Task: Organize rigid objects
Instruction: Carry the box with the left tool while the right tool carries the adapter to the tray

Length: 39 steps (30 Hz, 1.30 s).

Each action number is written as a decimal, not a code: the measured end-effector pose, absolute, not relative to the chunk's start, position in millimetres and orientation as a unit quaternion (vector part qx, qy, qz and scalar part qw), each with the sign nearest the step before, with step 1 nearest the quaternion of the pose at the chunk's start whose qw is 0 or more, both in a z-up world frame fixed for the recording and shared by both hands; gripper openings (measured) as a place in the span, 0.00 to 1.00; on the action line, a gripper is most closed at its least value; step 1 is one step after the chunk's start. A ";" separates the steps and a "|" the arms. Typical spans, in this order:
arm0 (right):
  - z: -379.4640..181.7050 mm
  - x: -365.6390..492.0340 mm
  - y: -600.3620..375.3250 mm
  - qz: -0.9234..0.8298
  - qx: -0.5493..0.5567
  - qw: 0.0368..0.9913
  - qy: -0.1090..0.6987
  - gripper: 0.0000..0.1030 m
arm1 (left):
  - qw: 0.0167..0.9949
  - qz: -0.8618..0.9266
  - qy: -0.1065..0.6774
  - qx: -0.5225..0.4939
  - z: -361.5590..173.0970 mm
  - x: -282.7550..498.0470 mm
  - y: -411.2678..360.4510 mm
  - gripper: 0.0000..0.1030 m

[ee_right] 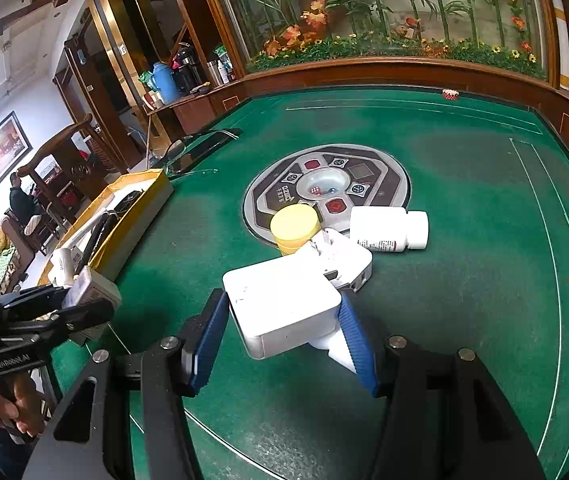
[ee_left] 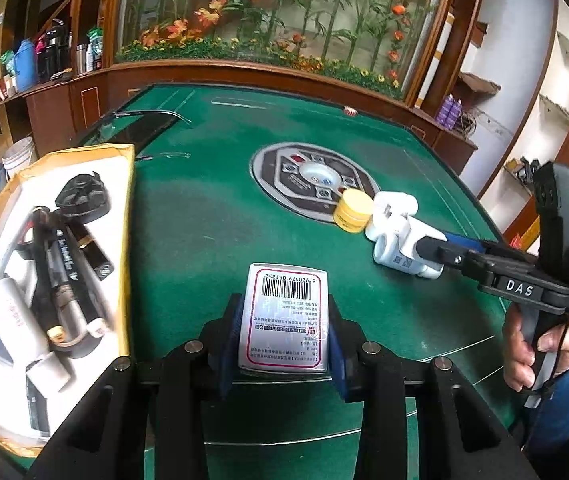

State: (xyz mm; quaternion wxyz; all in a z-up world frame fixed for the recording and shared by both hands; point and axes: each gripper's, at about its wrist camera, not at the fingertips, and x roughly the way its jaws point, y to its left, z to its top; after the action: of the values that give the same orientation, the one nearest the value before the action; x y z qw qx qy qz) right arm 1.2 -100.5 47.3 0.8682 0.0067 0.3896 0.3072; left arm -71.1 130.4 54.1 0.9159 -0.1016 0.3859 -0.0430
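Left tool (ee_left: 284, 330) clamps barcode box (ee_left: 286, 318); right tool (ee_right: 284, 332) grips white adapter (ee_right: 284, 308).

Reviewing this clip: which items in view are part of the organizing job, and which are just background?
Job items:
- barcoded box in the left gripper
- white adapter in the right gripper
- yellow jar
- white pill bottle
- yellow tray already holding pens and tubes

Lying about:
- dice console set into the green table
- flower display
- blue thermos

Open box (ee_left: 126, 216) at the bench's (ee_left: 212, 208) left edge; round panel (ee_right: 394, 178) at centre; jar (ee_right: 294, 226), bottle (ee_right: 388, 228) and adapter (ee_right: 284, 308) just before it.
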 end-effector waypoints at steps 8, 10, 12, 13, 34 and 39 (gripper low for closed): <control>48.1 1.3 -89.8 0.304 0.021 0.868 0.393 0.54 | 0.927 -0.021 0.351 -0.134 70.5 -94.5 177.4 0.38; 50.6 -2.0 -82.3 0.309 0.020 0.867 0.392 0.54 | 0.928 -0.010 0.343 -0.146 72.5 -100.7 193.1 0.38; 51.5 -5.0 -72.8 0.312 0.018 0.865 0.393 0.54 | 0.928 -0.001 0.341 -0.153 72.2 -105.2 206.3 0.38; 52.5 -6.8 -64.1 0.319 0.018 0.862 0.394 0.54 | 0.928 0.005 0.339 -0.158 72.2 -108.1 213.4 0.38; 77.2 -45.6 133.3 0.437 -0.043 0.814 0.380 0.54 | 0.915 0.086 0.338 -0.203 29.8 -145.0 307.0 0.38; 68.8 -55.4 175.0 0.435 -0.078 0.818 0.369 0.54 | 0.922 0.084 0.331 -0.181 28.9 -147.8 302.2 0.38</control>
State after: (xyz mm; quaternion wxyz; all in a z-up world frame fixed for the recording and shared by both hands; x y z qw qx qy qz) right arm -55.4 175.0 68.8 0.8179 -0.0781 0.3687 0.4348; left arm -147.8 302.2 28.9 0.9222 -0.1814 0.3309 0.0845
